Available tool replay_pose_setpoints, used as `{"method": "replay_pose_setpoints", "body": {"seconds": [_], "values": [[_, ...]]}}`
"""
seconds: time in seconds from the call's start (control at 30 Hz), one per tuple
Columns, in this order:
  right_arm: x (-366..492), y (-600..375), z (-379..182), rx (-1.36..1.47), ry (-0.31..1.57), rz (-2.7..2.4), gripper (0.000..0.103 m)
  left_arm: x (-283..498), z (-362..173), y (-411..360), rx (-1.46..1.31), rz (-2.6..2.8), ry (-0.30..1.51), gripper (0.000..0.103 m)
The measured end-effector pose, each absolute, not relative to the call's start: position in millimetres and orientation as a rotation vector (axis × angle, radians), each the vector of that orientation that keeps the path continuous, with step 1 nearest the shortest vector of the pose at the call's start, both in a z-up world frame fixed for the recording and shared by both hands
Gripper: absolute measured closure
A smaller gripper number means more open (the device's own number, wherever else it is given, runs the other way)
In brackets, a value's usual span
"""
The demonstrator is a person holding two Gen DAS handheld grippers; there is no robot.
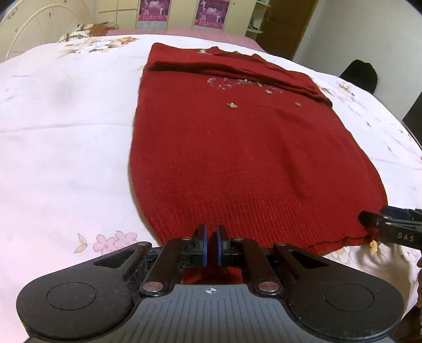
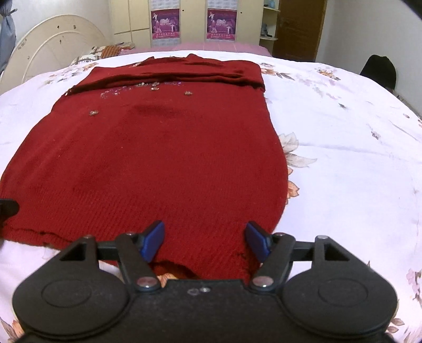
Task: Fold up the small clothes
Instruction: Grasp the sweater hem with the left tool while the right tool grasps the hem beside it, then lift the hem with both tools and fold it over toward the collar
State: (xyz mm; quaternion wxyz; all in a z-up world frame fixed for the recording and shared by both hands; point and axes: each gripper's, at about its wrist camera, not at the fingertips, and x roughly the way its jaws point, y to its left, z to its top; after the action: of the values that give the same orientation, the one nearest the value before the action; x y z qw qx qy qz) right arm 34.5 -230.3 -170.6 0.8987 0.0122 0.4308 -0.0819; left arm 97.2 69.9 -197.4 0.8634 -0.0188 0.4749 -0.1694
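A dark red knit sweater with bead decorations lies flat on the bed, sleeves folded across its far end; it also shows in the right wrist view. My left gripper is shut on the sweater's near hem at its left part. My right gripper is open, its blue pads spread over the hem near the right corner. In the left wrist view the right gripper's fingers sit at the hem's right corner.
The bed has a white floral cover. A white headboard stands at the far left, cupboards with posters behind, a wooden door and a dark chair at the far right.
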Motion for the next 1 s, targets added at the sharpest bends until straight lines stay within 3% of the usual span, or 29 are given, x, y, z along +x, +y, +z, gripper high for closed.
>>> {"method": "replay_pose_setpoints", "body": {"seconds": [0.23,0.57,0.7,0.73,0.8,1.0], "values": [[32.3,-237.7,-169.5,0.027,0.897,-0.208,0.026,99.6,-195.1,70.0,-0.043,-0.35,1.013,0.096],[28.1,-244.5,-171.8,0.095,0.914,-0.218,0.025,94.4,-191.8,84.1,-0.126,-0.333,1.045,0.095],[27.2,-243.4,-171.8,0.095,0.909,-0.218,0.025,78.2,-177.1,88.9,-0.071,-0.3,0.925,0.095],[27.1,-243.9,-172.3,0.102,0.909,-0.218,0.025,78.3,-178.9,87.5,-0.041,-0.291,0.921,0.085],[27.9,-243.7,-173.1,0.106,0.91,-0.219,0.025,83.1,-184.5,84.9,0.004,-0.246,0.967,0.002],[28.2,-238.7,-159.9,0.098,0.839,-0.21,0.028,78.9,-187.2,80.7,-0.013,-0.296,0.875,0.001]]}}
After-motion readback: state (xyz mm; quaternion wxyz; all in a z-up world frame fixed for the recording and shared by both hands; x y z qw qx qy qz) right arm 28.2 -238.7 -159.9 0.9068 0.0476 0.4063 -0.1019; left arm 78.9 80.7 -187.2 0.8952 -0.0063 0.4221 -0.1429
